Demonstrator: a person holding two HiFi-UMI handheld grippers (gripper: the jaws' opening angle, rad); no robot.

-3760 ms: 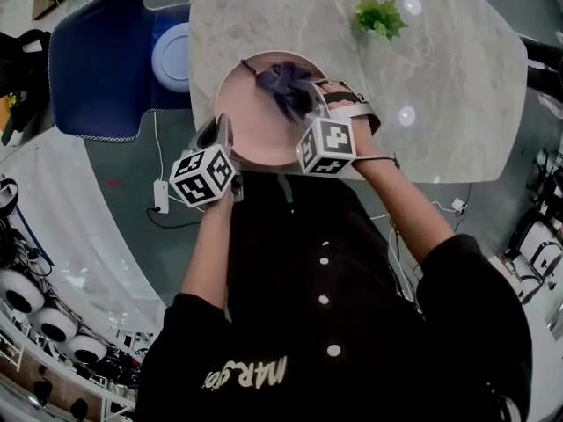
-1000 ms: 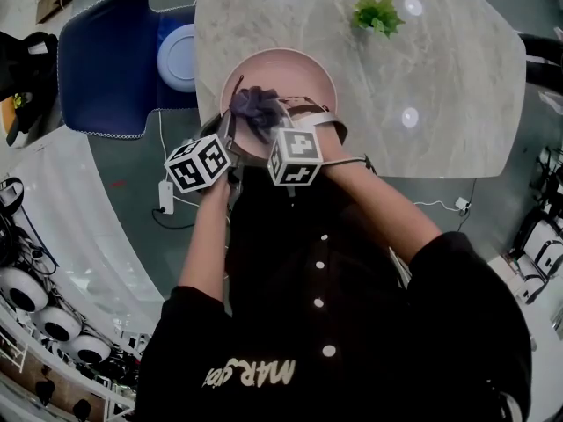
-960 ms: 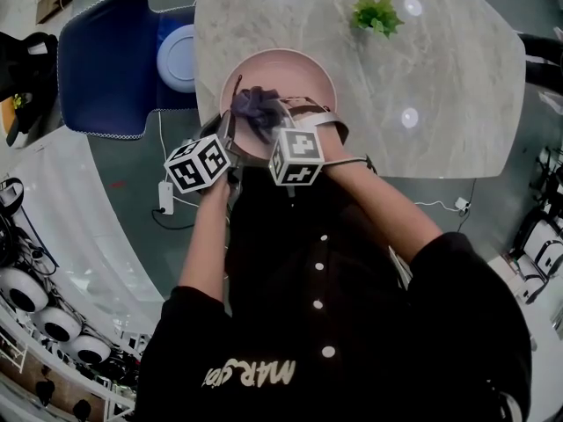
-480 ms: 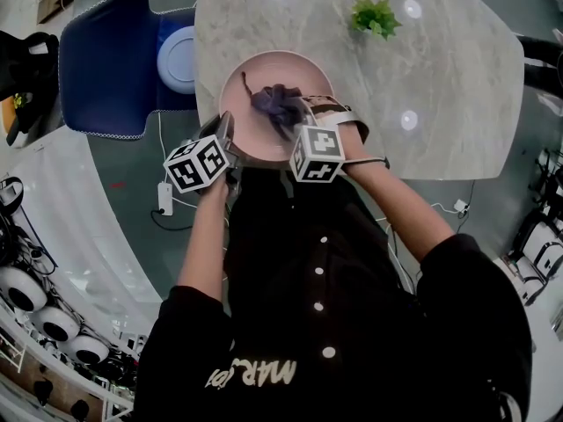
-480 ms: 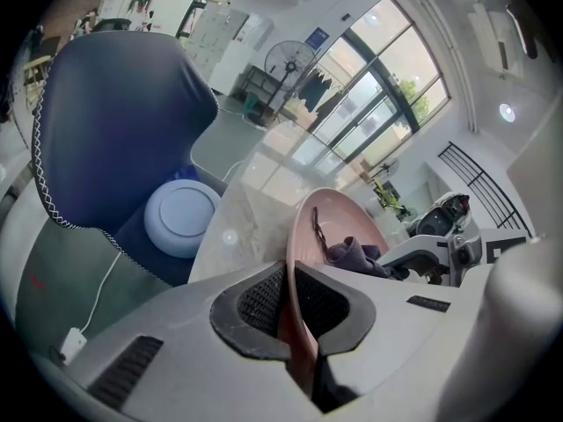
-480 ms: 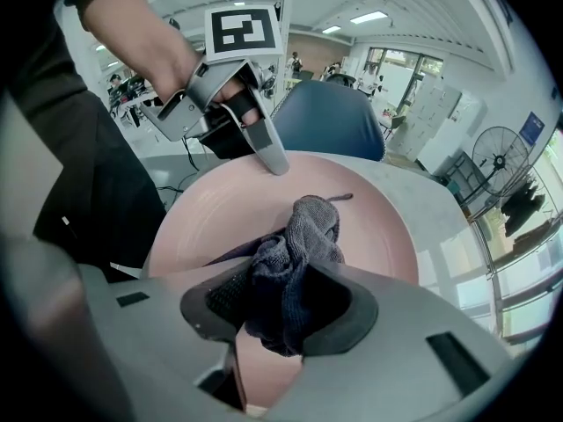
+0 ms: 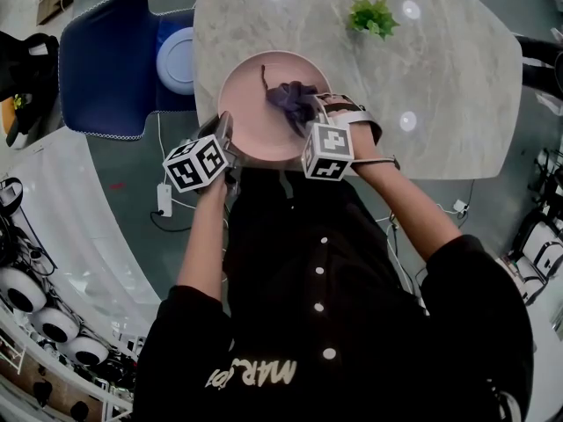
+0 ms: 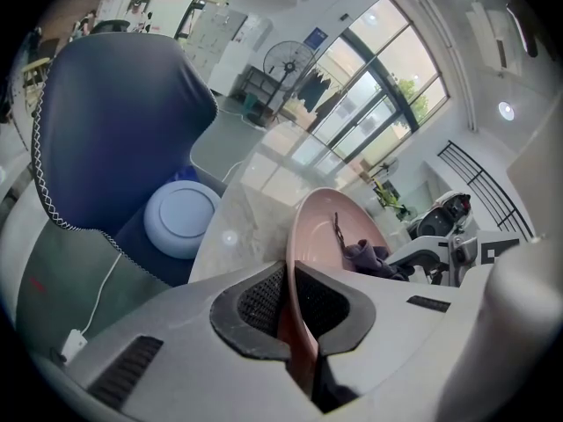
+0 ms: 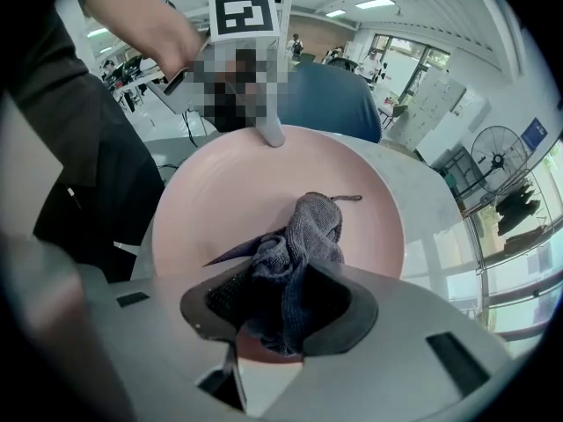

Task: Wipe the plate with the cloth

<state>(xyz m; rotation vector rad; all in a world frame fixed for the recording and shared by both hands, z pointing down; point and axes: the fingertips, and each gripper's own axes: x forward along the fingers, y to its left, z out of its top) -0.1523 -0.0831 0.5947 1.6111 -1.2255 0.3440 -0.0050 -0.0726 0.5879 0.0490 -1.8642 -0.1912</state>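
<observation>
plate: pink plate [image 7: 251,117] sits on the marble bench [image 7: 440,77], right at the near edge in front of you.
left tongs: your left tongs [image 8: 288,323] are closed on the plate's rim; the rim runs edge-on between the pads. in the head view this is the near-left part of the rim.
right tongs: your right tongs [image 9: 280,310] are clamped on the purple-grey cloth [image 9: 303,236]; the bunched fabric fills the gap between the pads.
cloth position: down in the plate's bowl, right of centre in the head view, touching the pink surface.
cloth axis: it runs from the pads straight ahead toward the plate's middle, with a thin tail at the far end.
key relation: from your right tongs nearly all of the plate lies ahead and to the left, toward the left tongs on the opposite rim.
nearer hand: the right, already on the cloth; the left only steadies.
judgement: wiping is under way; the next stroke looks best drawn across toward the left tongs.
risk: the plate is close to the bench edge, so a hard push could shift it.
</observation>
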